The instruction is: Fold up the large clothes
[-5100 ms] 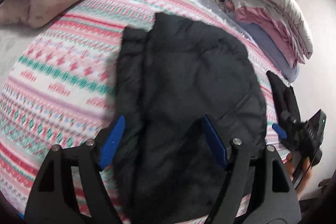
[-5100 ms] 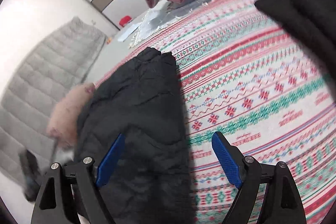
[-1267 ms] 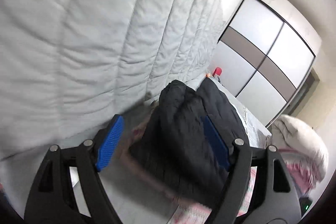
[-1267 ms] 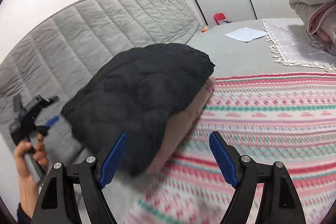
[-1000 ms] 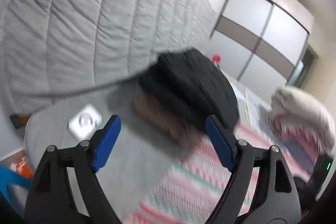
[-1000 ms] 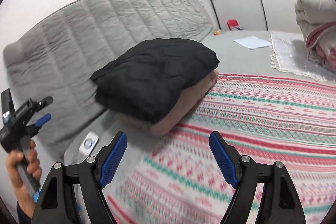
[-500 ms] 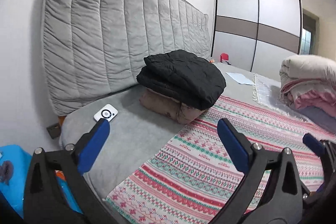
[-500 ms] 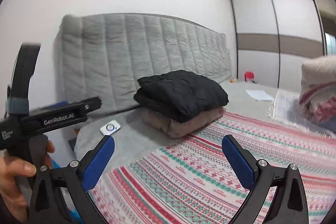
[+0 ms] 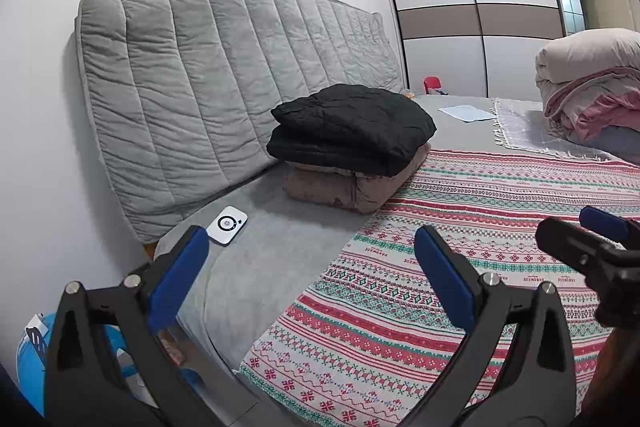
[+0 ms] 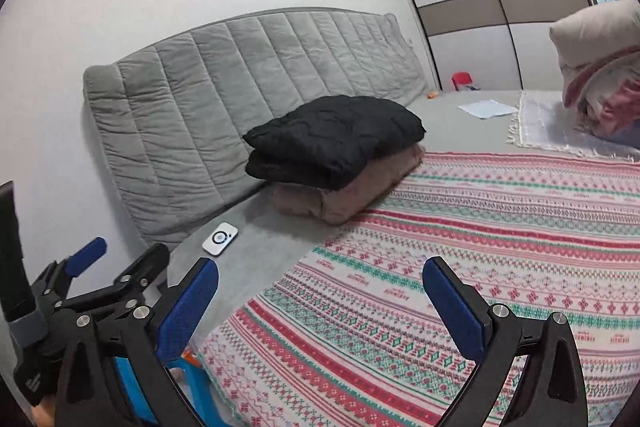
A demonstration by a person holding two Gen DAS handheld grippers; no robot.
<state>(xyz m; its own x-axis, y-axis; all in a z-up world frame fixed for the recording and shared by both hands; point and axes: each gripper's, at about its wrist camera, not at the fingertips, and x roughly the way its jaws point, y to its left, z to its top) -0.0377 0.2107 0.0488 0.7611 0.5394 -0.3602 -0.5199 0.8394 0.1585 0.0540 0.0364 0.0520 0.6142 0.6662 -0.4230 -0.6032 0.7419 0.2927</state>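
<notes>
A folded black quilted garment (image 9: 352,129) lies on a brownish pillow (image 9: 352,187) at the head of the bed; it also shows in the right wrist view (image 10: 336,141) on the pillow (image 10: 348,197). My left gripper (image 9: 312,279) is open and empty, well back from the bed's near edge. My right gripper (image 10: 320,307) is open and empty, also far from the garment. The right gripper shows at the right edge of the left wrist view (image 9: 592,251); the left gripper shows at the lower left of the right wrist view (image 10: 96,279).
A patterned red, green and white blanket (image 9: 480,227) covers the bed. A grey padded headboard (image 9: 224,75) stands behind the pillow. A small white device (image 9: 227,225) lies on the grey sheet. A stack of folded bedding (image 9: 592,99) sits at the far right. A blue bin (image 9: 36,359) stands beside the bed.
Both grippers have pulled back from the bed. The black garment, earlier spread on the blanket between the jaws, now rests folded on the pillow.
</notes>
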